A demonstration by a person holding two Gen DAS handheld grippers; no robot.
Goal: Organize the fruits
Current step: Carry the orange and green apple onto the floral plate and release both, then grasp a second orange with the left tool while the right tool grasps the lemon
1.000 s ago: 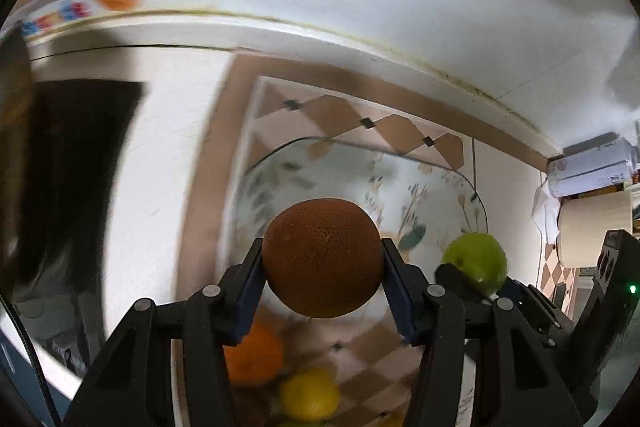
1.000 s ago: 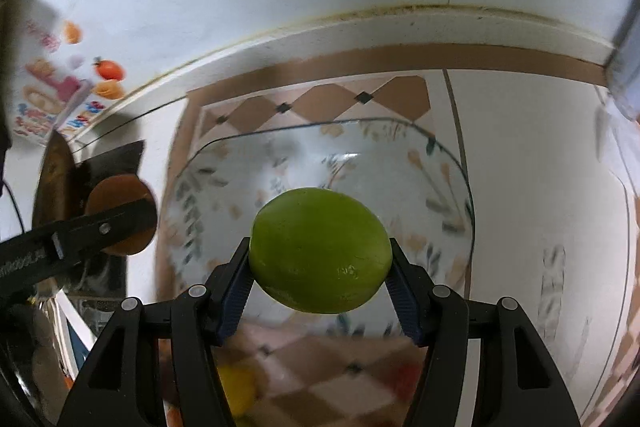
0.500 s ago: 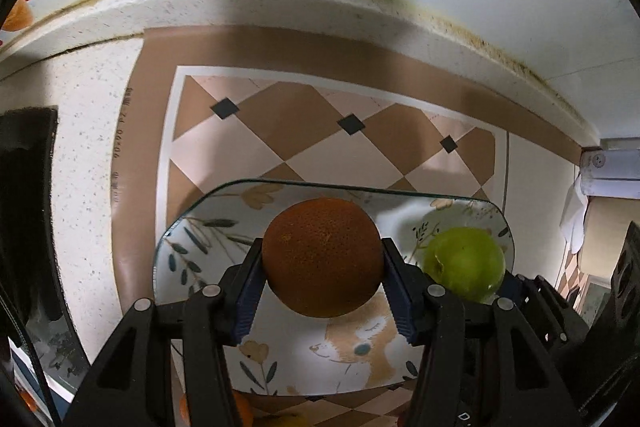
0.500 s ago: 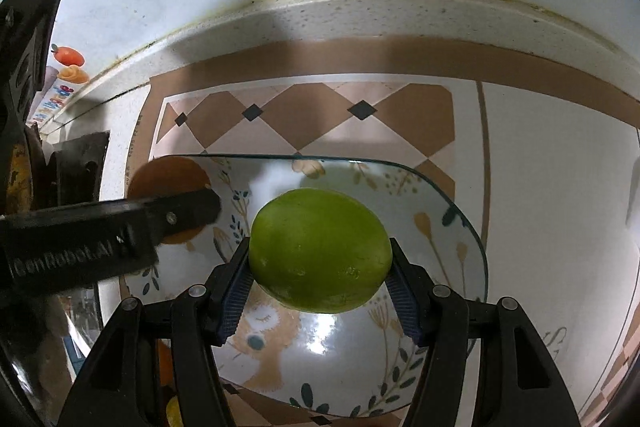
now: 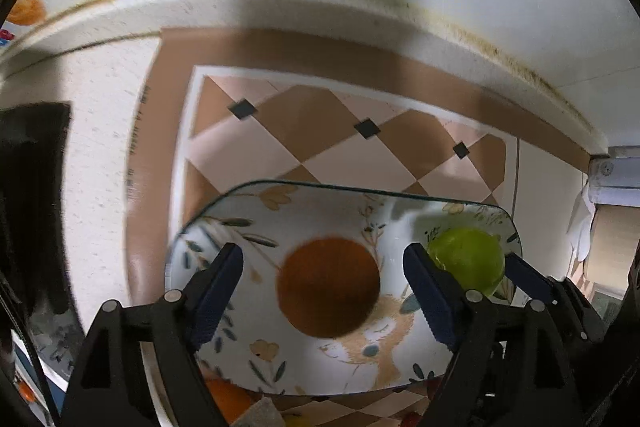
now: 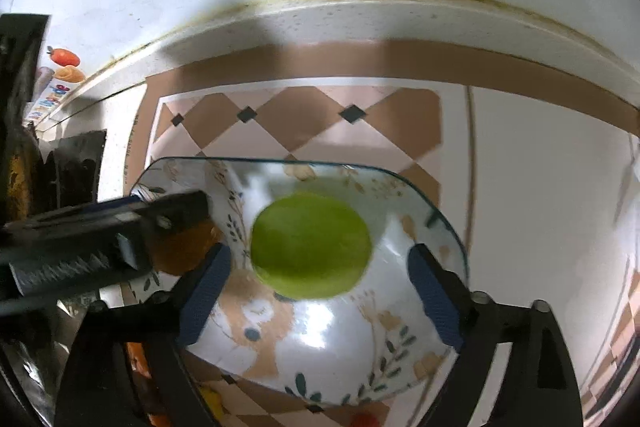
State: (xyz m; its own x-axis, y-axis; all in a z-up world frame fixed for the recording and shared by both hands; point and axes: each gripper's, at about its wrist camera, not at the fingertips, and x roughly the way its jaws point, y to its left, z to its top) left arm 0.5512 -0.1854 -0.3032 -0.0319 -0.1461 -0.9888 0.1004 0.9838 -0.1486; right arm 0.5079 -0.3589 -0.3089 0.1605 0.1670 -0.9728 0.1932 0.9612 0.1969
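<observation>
Release step: both grippers' jaws have just been opening. Left gripper [image 5: 324, 287] stands apart from the round brown-orange fruit [image 5: 328, 287] at the centre of the floral glass plate [image 5: 360, 193]. Right gripper [image 6: 320, 287] stands apart from the round green fruit [image 6: 311, 246], at three o'clock of the brown one. Next, probably lift clear and fetch more fruit.

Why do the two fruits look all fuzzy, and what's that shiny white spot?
Left wrist view: the brown fruit is smeared by motion blur. Right wrist view: the green fruit is blurred too, and the white patch is lamp glare on the glossy plate.
</observation>
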